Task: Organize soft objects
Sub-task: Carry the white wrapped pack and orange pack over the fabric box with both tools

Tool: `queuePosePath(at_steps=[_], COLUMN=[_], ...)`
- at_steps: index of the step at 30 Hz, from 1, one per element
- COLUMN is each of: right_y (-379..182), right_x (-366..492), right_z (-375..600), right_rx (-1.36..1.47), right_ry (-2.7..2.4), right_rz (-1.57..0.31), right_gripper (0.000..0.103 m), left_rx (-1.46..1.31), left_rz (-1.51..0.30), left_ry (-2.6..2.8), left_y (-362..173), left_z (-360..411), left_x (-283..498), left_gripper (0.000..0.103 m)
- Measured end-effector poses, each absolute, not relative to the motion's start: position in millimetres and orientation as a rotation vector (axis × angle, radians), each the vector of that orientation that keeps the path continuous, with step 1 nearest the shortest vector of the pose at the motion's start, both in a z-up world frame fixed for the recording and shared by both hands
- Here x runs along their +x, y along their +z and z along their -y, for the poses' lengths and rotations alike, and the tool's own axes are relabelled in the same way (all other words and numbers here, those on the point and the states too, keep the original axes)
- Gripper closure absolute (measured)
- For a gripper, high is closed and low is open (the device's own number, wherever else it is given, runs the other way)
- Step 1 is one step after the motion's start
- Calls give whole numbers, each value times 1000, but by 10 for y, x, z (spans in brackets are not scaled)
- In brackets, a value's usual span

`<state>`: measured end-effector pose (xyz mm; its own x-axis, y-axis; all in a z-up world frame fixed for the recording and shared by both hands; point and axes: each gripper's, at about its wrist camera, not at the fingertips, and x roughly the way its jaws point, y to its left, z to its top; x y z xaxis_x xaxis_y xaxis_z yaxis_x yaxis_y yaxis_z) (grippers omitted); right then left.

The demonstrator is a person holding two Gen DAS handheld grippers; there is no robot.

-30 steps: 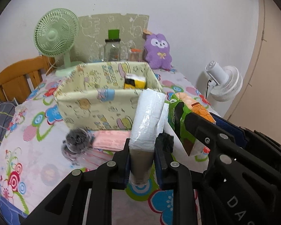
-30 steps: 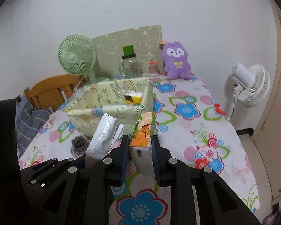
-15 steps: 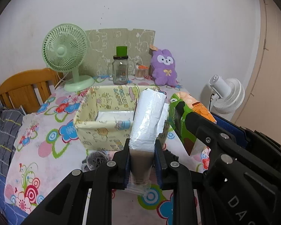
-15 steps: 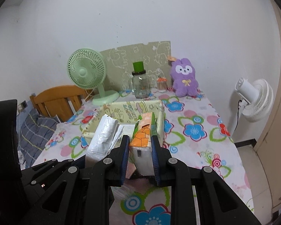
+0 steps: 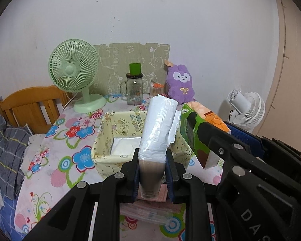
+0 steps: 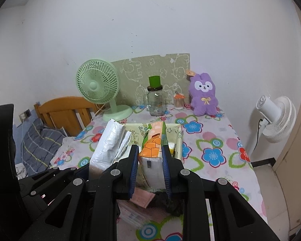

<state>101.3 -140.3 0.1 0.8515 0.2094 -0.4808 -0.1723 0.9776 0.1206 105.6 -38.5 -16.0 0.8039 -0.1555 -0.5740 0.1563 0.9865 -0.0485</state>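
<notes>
Holding both tools above the flower-patterned desk point(image 6: 220, 140), I see my left tongs point(image 5: 152, 172) pinching a white plastic-wrapped roll with a brown lower end point(image 5: 158, 128), which stands tilted up between the blue pads. My right tongs point(image 6: 150, 170) are clamped on a green and orange soft tissue pack point(image 6: 153, 144), upright in the grip. Just beyond both loads sits the pale yellow cartoon-print fabric box point(image 5: 114, 140), open at the top, with something white lying flat inside. Under the tongs, pink flat packets point(image 5: 148, 210) lie on the desk. At the far edge stand a green desk fan point(image 5: 74, 70), a glass jar with a green lid point(image 5: 134, 88) and a purple plush rabbit point(image 5: 180, 84).
</notes>
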Motion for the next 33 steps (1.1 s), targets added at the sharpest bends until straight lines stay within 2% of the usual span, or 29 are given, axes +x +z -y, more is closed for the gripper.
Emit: queuePosePath(at_steps=[14,33], right_y=[105,-97], right_x=[1395,1996], right_z=[1254,1168], right_rx=[64,75], right_ry=[213,203], right_rz=[-506,-557], right_gripper=[77,77], left_rx=[19,-2], left_rz=[-582,-639], left_ry=[-166,-168], left_y=[-59,-264], left_z=[261,167], left_x=[1364,1939], left_gripper=[83,83])
